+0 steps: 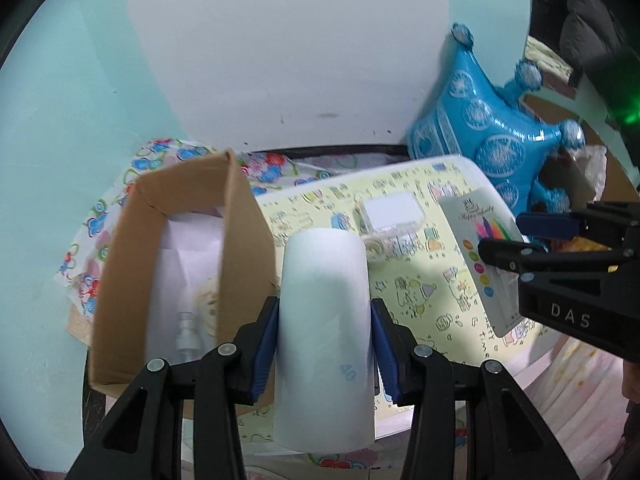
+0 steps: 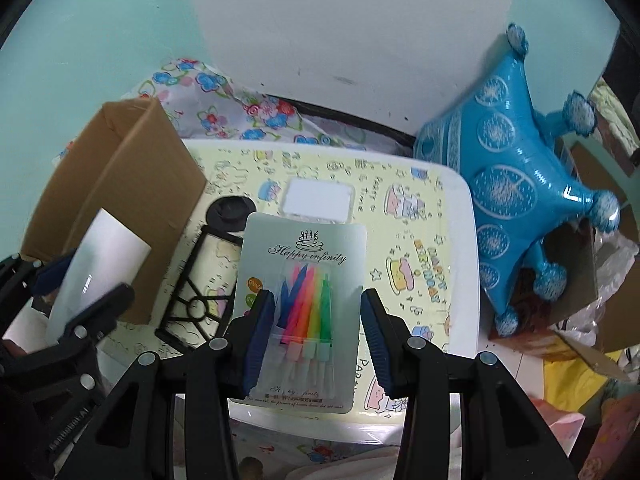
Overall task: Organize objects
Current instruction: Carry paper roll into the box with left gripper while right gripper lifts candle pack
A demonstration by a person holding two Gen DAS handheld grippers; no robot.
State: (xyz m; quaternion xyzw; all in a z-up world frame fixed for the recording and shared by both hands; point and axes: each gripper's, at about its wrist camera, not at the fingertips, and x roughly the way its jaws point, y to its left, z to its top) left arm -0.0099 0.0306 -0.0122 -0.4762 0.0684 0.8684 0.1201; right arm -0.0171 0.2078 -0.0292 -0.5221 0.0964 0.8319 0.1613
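Observation:
My left gripper [image 1: 324, 308] is shut on a white cylinder [image 1: 324, 272] with "40" written on it, held upright above the table [image 1: 424, 292]. An open cardboard box [image 1: 132, 240] stands just left of it, with white paper and a small clear bottle [image 1: 187, 336] inside. My right gripper [image 2: 318, 298] is shut on a card pack of coloured birthday candles [image 2: 308, 256], lifted off the table [image 2: 400, 168]. In the right wrist view the left gripper [image 2: 84, 284] and its cylinder [image 2: 100, 256] hang beside the box [image 2: 132, 184]. The right gripper [image 1: 520, 238] and candle pack [image 1: 472, 220] show at the left wrist view's right edge.
A small clear case with a white lid [image 2: 318, 200] and a black frame [image 2: 200, 276] lie on the yellow patterned table cover. A blue crown balloon [image 2: 516, 184] leans at the right against the wall. Floral cloth [image 2: 208, 92] lies behind the box; bags and packaging [image 2: 580, 360] crowd the right.

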